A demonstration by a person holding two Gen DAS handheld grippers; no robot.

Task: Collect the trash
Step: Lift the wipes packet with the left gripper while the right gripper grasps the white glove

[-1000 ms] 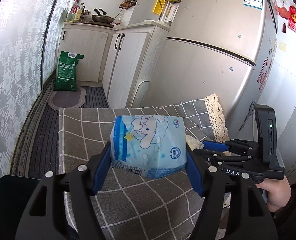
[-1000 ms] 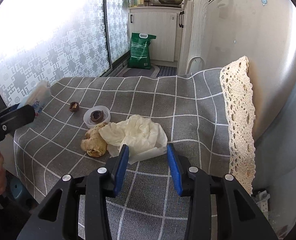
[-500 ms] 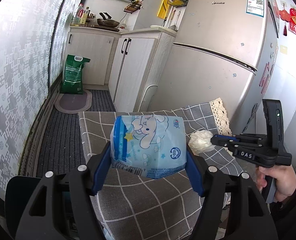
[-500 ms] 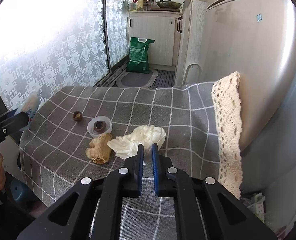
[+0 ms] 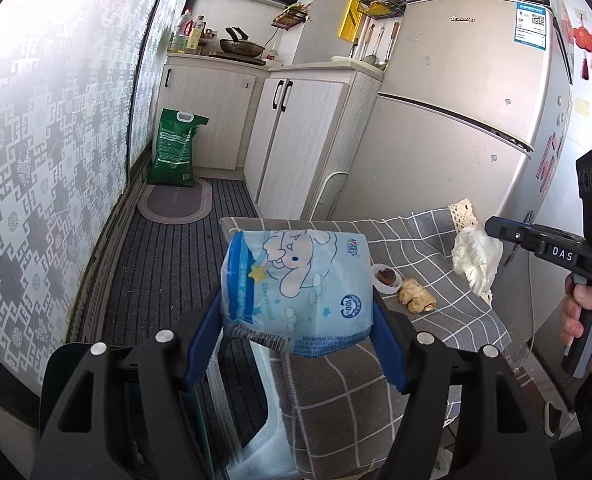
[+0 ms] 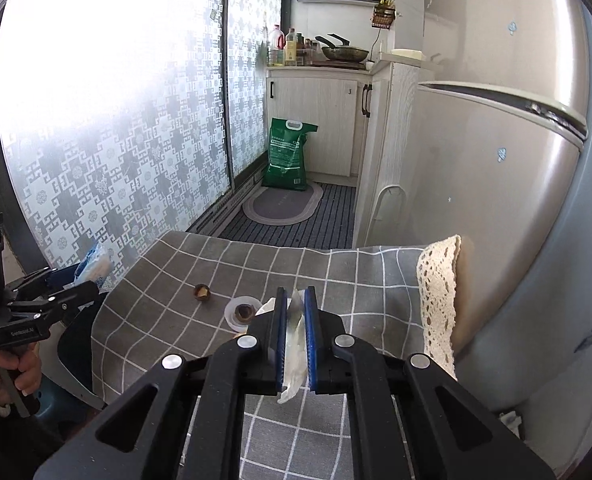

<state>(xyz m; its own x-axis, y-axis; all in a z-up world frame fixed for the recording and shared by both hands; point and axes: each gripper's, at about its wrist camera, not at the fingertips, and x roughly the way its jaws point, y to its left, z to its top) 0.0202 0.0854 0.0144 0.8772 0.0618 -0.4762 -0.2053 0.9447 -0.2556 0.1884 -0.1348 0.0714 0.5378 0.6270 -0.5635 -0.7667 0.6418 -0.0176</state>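
Note:
My left gripper (image 5: 296, 328) is shut on a blue cartoon-printed tissue pack (image 5: 296, 288) and holds it off the table's left edge, above a bin with a clear bag liner (image 5: 252, 408). It also shows in the right wrist view (image 6: 62, 290). My right gripper (image 6: 294, 320) is shut on a crumpled white tissue (image 6: 294, 340), lifted above the table; in the left wrist view the tissue (image 5: 475, 260) hangs from it. A small white dish with a brown scrap (image 6: 242, 313), a brown nut shell (image 6: 202, 292) and a ginger-like lump (image 5: 415, 300) lie on the grey checked tablecloth (image 6: 335, 272).
A fridge (image 5: 455, 120) stands right behind the table, with a lace cloth (image 6: 439, 292) draped at its side. White cabinets (image 5: 296, 140), a green sack (image 5: 174, 148) and a floor mat (image 5: 174, 204) are farther back. A patterned window wall (image 5: 36, 160) runs along the left.
My right gripper closed on the white tissue and lifted it off the table. My left gripper carried the tissue pack leftward, past the table edge, over the bin.

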